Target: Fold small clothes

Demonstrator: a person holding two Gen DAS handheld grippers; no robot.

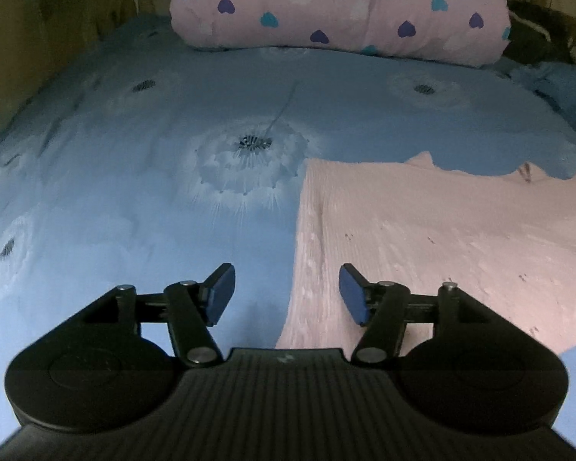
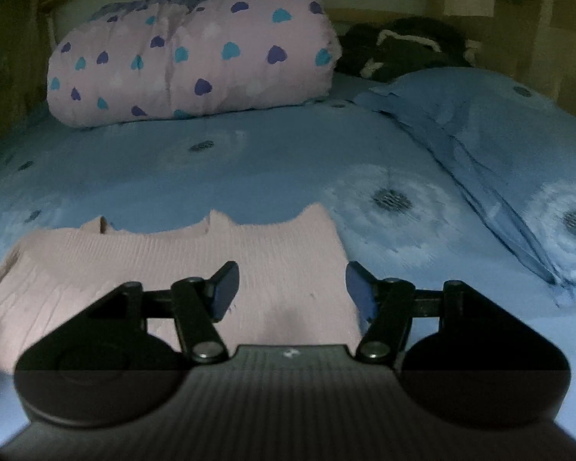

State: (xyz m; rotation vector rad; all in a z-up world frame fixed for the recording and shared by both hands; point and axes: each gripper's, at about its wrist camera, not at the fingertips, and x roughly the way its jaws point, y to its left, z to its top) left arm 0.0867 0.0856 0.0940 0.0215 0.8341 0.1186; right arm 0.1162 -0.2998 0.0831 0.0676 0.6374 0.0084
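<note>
blue bedspread, one pink garment, two spread grippers

The bed wears a blue cover printed with pale dandelion heads. A pink ribbed garment lies flat on it. At the far end rest a rolled pink quilt with hearts, a dark bundle and a blue pillow.

In the left wrist view the pink garment runs off the right edge, and the gripper body hides its near hem. The heart-print quilt is cropped at the top. At upper right of the right wrist view, a dark bundle is too dim to identify.
</note>
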